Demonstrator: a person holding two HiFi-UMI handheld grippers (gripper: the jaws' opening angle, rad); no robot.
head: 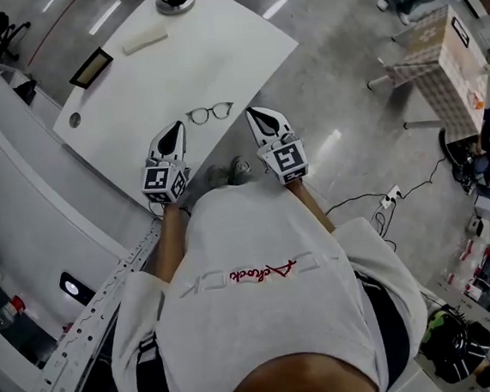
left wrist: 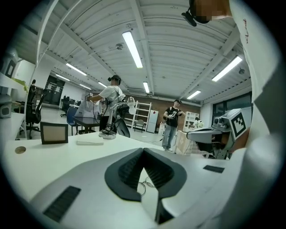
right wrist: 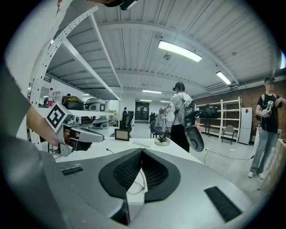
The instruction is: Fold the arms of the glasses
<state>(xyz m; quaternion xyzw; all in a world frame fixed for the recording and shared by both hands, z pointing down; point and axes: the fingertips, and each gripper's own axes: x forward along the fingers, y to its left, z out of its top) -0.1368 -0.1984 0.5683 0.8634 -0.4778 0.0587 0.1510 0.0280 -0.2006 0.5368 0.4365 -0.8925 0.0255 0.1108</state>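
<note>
Left gripper [head: 175,127] and right gripper [head: 253,112] both have jaws closed together, gripping nothing; the glasses [head: 210,112] lie between the two tips (touching neither), near the white table's [head: 213,47] front edge.

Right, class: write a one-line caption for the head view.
Shut left claw and shut right claw point toward the glasses on the white table.

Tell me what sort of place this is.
Probably a robotics lab or workshop: a person wearing a head-mounted device stands among equipment, with open metal shelving behind and long strip lights overhead.
</note>
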